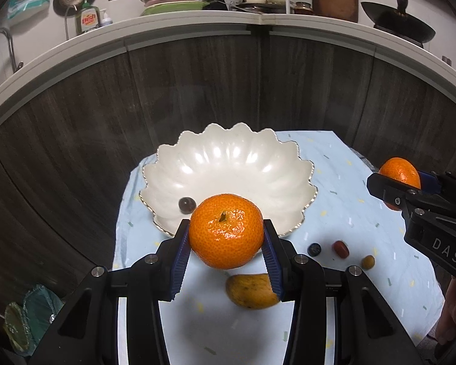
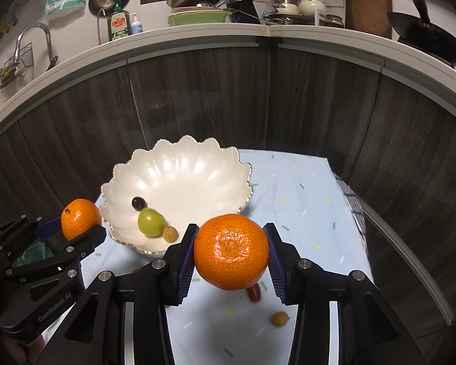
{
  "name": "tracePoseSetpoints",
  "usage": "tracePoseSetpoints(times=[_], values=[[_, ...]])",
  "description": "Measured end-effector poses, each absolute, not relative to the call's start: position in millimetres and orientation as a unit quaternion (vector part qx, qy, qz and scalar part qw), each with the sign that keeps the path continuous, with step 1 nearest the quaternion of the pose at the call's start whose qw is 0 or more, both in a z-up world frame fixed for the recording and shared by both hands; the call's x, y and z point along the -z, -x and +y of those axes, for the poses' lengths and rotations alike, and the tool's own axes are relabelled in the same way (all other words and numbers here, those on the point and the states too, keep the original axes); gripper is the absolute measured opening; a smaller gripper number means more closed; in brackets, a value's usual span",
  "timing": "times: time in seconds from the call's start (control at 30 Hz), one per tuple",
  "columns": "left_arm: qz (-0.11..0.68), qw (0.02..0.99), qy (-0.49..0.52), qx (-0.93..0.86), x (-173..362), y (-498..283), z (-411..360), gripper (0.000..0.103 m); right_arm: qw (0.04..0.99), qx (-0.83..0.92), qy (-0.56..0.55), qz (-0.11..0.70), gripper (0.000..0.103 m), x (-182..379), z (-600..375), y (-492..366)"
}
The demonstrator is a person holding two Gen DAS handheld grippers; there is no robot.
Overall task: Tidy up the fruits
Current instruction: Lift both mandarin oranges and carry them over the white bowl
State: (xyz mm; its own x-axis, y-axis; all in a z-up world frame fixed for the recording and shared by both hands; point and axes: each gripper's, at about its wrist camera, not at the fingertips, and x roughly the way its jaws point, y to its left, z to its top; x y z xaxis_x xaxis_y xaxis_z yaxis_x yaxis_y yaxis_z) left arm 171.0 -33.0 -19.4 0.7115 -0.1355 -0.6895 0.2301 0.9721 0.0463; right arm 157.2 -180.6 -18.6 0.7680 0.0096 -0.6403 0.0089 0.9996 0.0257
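White scalloped bowl (image 1: 228,164) sits at the cloth's (image 1: 349,200) far-left corner, close to the dark cabinet front (image 1: 197,91). Open cloth lies right of the bowl; a mango (image 1: 252,292) and small fruits lie on its near side. In the bowl: dark grape (image 2: 139,203), green grape (image 2: 150,222), small tan fruit (image 2: 170,233).

Left gripper (image 1: 226,237) is clamped on a mandarin (image 1: 226,231), lifted just before the bowl's near rim, stem toward the camera. Right gripper (image 2: 231,255) is clamped on a second mandarin (image 2: 231,251), right of the bowl, above the cloth. Mango's long axis runs left-right.
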Motion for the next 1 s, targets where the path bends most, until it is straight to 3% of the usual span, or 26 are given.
tracePoseSetpoints(times=[1.0], values=[[0.364, 0.927, -0.055, 0.075, 18.9, -218.6, -6.5, 0.044, 0.944, -0.019, -0.01, 0.33, 0.044, 10.6, -156.5, -212.5]])
